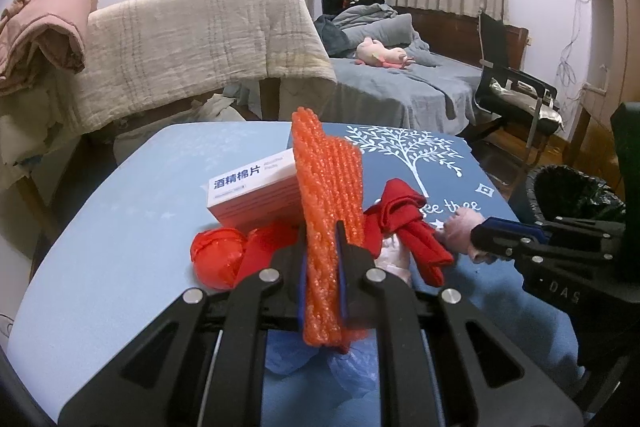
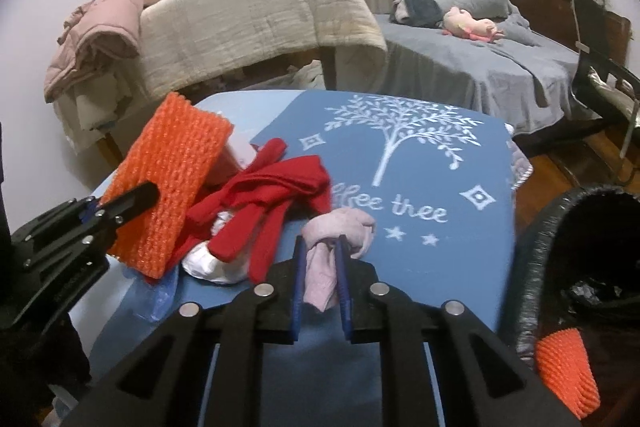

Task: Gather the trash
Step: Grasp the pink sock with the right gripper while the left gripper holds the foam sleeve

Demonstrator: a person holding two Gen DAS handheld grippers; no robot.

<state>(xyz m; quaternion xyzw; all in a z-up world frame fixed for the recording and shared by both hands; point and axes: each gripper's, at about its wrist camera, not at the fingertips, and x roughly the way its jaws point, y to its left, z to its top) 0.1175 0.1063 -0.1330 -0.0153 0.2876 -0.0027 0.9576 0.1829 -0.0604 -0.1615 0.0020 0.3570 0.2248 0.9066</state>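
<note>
One orange foam net piece (image 2: 568,371) is already seen inside the black-lined bin (image 2: 560,227) off the worktop's right edge, so the collecting is judged partly done. Much is left on the worktop (image 1: 100,227): a red crumpled bag (image 1: 216,255), a red cloth (image 1: 404,223), a white crumpled piece (image 2: 208,263), what may be clear plastic film at the near edge, though the view there is poor, and a white box (image 1: 256,195). The left claw (image 1: 322,267) is closed on a second orange foam net (image 1: 328,195), held upright above the near middle. The right claw (image 2: 322,267) is closed on a pink tissue wad (image 2: 336,239) near the right edge, close to the bin
</note>
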